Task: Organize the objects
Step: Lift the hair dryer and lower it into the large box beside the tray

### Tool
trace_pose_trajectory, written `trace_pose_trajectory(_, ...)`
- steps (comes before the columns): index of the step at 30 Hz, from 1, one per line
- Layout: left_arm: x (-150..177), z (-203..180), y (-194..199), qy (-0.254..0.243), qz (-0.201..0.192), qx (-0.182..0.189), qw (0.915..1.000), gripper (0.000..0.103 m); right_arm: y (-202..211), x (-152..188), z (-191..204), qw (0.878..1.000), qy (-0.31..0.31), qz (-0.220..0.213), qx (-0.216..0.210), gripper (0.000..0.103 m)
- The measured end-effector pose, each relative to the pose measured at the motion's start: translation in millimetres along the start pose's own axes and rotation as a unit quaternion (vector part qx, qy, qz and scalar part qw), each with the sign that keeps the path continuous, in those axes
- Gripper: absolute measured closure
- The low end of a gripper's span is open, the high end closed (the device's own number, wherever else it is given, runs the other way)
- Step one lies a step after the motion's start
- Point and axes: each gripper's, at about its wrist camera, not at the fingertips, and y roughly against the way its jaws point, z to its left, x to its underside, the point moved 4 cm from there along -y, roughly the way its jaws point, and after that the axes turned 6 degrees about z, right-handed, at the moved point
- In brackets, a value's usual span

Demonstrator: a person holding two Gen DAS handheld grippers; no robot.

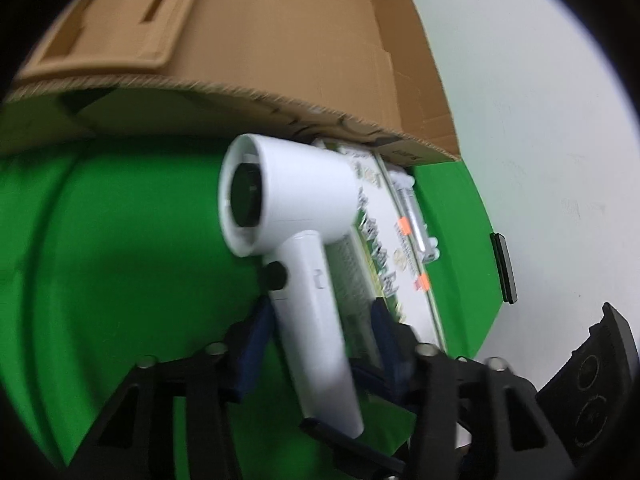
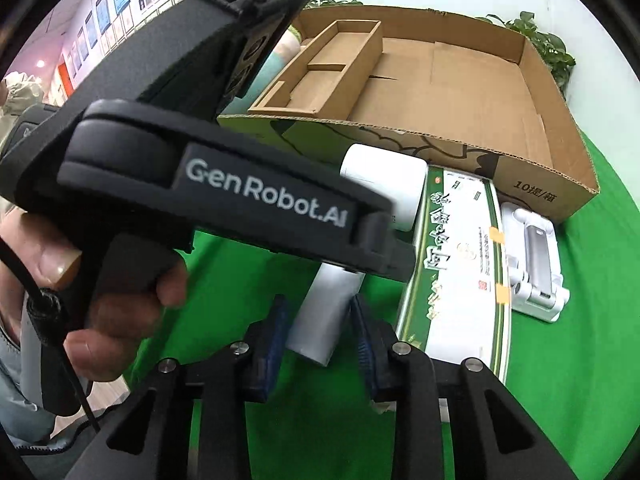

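Observation:
A white hair dryer (image 1: 296, 240) lies on the green cloth, its handle between the blue pads of my left gripper (image 1: 320, 316), whose jaws stand a little apart from the handle on each side. In the right wrist view the dryer's handle (image 2: 324, 312) sits between the fingers of my right gripper (image 2: 320, 320), which is open. The left gripper's black body (image 2: 208, 184) crosses this view. A green and white box (image 2: 460, 264) lies right of the dryer. A white phone stand (image 2: 536, 256) lies beyond it.
An open cardboard box (image 2: 440, 80) with a small inner cardboard tray (image 2: 320, 68) stands behind the objects on the green cloth (image 2: 580, 360). A white wall (image 1: 540, 120) is at the right. Plants (image 2: 548, 44) stand behind the box.

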Motion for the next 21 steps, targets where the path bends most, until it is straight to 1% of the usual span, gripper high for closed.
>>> trace_pose_trajectory(1, 7, 1, 1, 0.003, -0.002, -0.001, 1.0, 0.07, 2, 3, 2, 1.0, -0.002, 0.002, -0.007, 0.073)
trace_pose_trajectory(2, 17, 3, 4, 0.007, -0.006, 0.0, 1.0, 0.07, 5, 8, 4, 1.0, -0.004, 0.005, -0.017, 0.073)
trace_pose_trajectory(3, 13, 5, 6, 0.009, -0.005, 0.004, 0.9999, 0.07, 8, 13, 6, 1.0, -0.004, 0.007, -0.027, 0.073)
trace_pose_trajectory(4, 18, 5, 6, 0.011, -0.008, 0.007, 0.9999, 0.07, 11, 18, 8, 0.999, -0.003, 0.01, -0.037, 0.073)
trace_pose_trajectory(6, 30, 4, 10, 0.02, -0.013, 0.013, 0.9996, 0.071, 14, 26, 13, 0.998, -0.001, 0.017, -0.057, 0.068)
trace_pose_trajectory(8, 35, 4, 7, 0.031, -0.019, 0.016, 0.9992, 0.072, 10, 30, 15, 0.997, -0.008, 0.026, -0.069, 0.066)
trace_pose_trajectory(10, 39, 2, 11, 0.032, -0.027, 0.006, 0.9991, 0.072, 6, 29, 15, 0.997, -0.019, 0.028, -0.071, 0.066)
trace_pose_trajectory(15, 43, -4, 19, 0.025, -0.032, -0.009, 0.9991, 0.072, 8, 28, 21, 0.997, -0.033, 0.021, -0.071, 0.072)
trace_pose_trajectory(18, 40, -13, 28, 0.01, -0.046, -0.016, 0.9987, 0.072, 15, 26, 20, 0.997, -0.042, 0.001, -0.064, 0.073)
trace_pose_trajectory(21, 30, -30, 49, -0.025, -0.076, -0.031, 0.9963, 0.072, 28, 14, 14, 0.997, -0.043, -0.034, -0.052, 0.073)
